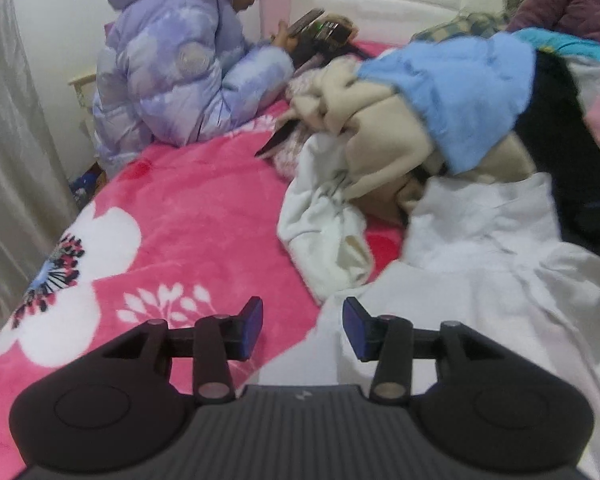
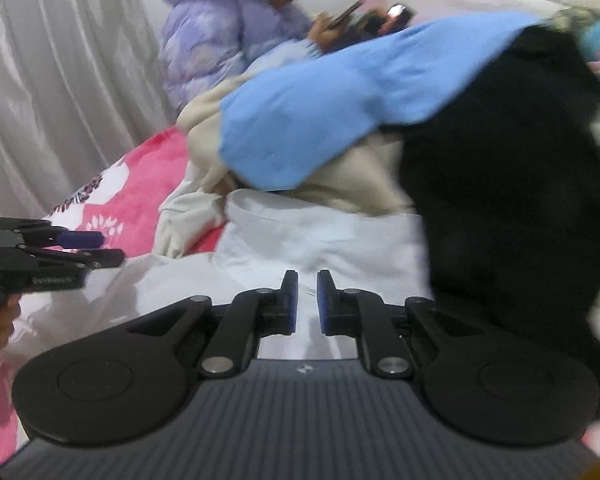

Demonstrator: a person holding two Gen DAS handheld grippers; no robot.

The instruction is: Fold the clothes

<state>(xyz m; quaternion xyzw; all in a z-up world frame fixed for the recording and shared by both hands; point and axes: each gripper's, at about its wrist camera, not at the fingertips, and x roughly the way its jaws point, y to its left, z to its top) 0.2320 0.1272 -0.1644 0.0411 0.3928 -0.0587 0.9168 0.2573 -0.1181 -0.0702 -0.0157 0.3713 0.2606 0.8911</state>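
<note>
Left claw [image 1: 302,328] gapes wide, empty; right claw [image 2: 307,300] nearly closed, empty.

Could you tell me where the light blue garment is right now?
The light blue garment tops the clothes pile, right of centre in both views, draped over a beige garment beside a black one.

The blanket [image 1: 188,216] on the bed is hot pink, printed with large white flowers and small white leaf sprigs; one flower has a dark, striped centre touched with blue. On it lie a white garment [image 1: 480,280], a cream one [image 1: 376,152], a sky-blue one [image 1: 460,92] and a black one [image 1: 556,120]. A person's padded jacket [image 1: 168,64] is lilac with pale blotches. The curtain [image 2: 60,80] is silvery grey. The left claw [image 1: 302,330] and the right claw [image 2: 307,300] are black with blue pads.
</note>
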